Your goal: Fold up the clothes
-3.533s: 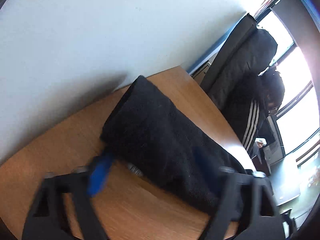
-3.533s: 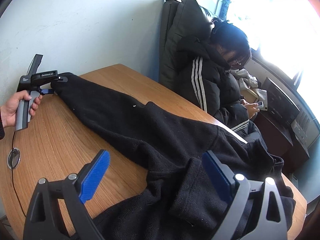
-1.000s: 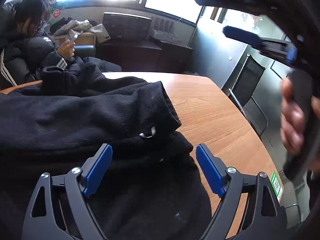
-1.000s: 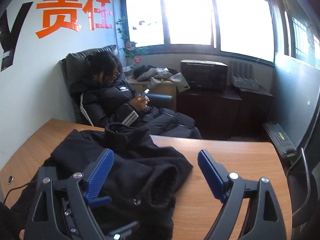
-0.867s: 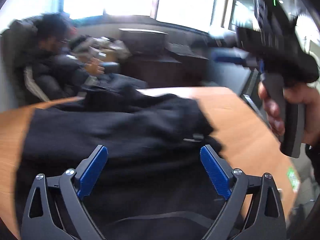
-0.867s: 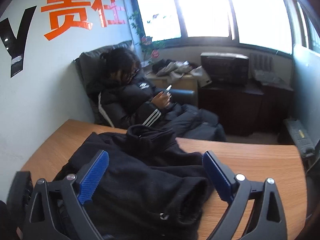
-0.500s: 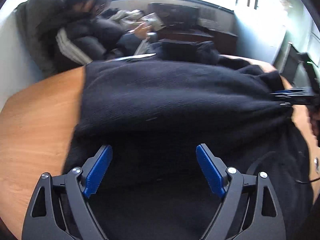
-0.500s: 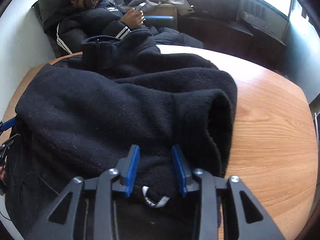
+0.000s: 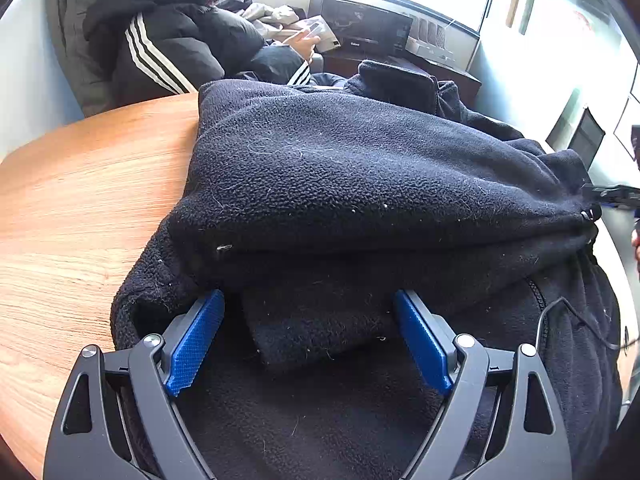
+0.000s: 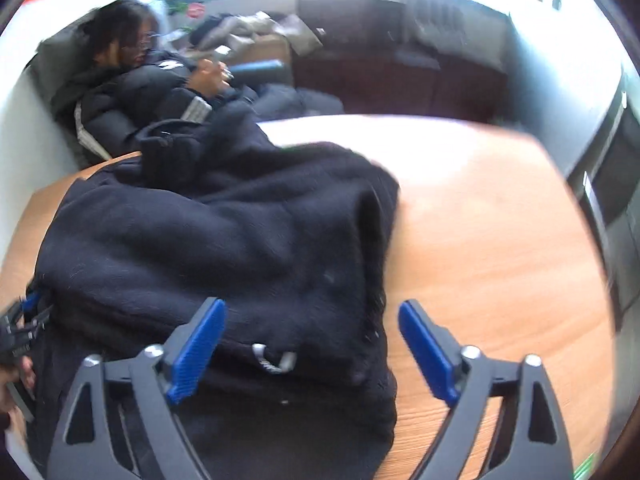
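A black fleece garment [image 9: 360, 168] lies in a thick folded pile on the wooden table [image 9: 80, 184]. My left gripper [image 9: 308, 340] is open, low over the near edge of the fleece, with a folded flap between its blue pads. In the right wrist view the same fleece [image 10: 208, 240] covers the left half of the table [image 10: 500, 240]. My right gripper [image 10: 312, 344] is open just above the fleece's right near corner, over a white drawstring loop [image 10: 274, 360]. The left gripper's tip [image 10: 24, 320] shows at the far left edge.
A person in a black jacket with white stripes [image 9: 168, 52] sits behind the table looking at a phone. Dark cabinets [image 10: 400, 68] stand under the windows. Bare tabletop lies right of the fleece in the right wrist view and left of it in the left wrist view.
My right gripper has opened and let go of the fleece edge it pinched half a second ago, and pulled back. My left gripper has moved closer and lower to the fleece's near edge.
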